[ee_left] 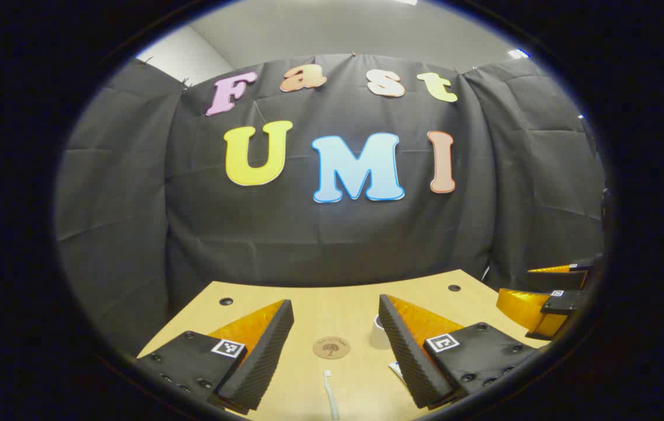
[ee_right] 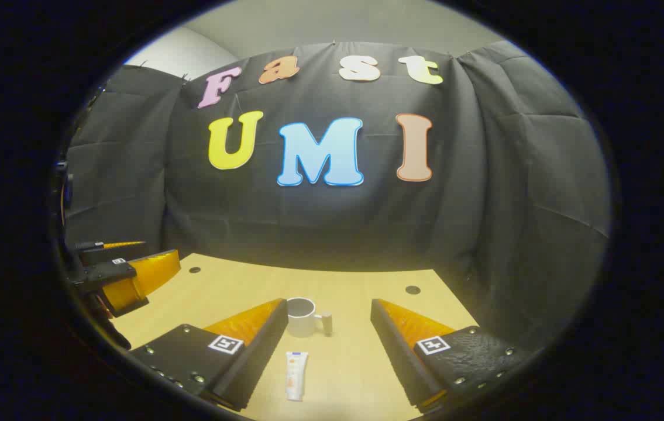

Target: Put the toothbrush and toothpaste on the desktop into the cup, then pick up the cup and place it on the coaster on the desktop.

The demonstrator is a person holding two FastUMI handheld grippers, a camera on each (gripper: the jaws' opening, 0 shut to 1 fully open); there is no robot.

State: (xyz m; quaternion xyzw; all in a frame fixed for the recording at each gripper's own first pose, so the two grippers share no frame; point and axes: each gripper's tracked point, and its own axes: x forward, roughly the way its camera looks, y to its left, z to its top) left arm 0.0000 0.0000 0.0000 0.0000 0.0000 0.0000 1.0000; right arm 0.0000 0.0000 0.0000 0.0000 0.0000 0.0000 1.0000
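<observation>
The left tongs [ee_left: 336,342] hang released above the table [ee_left: 308,304], and the toothbrush [ee_left: 329,393] lies between their fingers, long axis pointing away toward the coaster [ee_left: 331,347] just beyond. The right tongs [ee_right: 329,345] also gape wide; the toothpaste [ee_right: 295,374] lies between them, lengthwise toward the cup [ee_right: 302,317] just past it. By my reading, each tongs is nearest its own item, and both must close across the narrow width.

Recording booth: black cloth walls [ee_left: 337,234], bare wooden desktop [ee_right: 355,280]
</observation>
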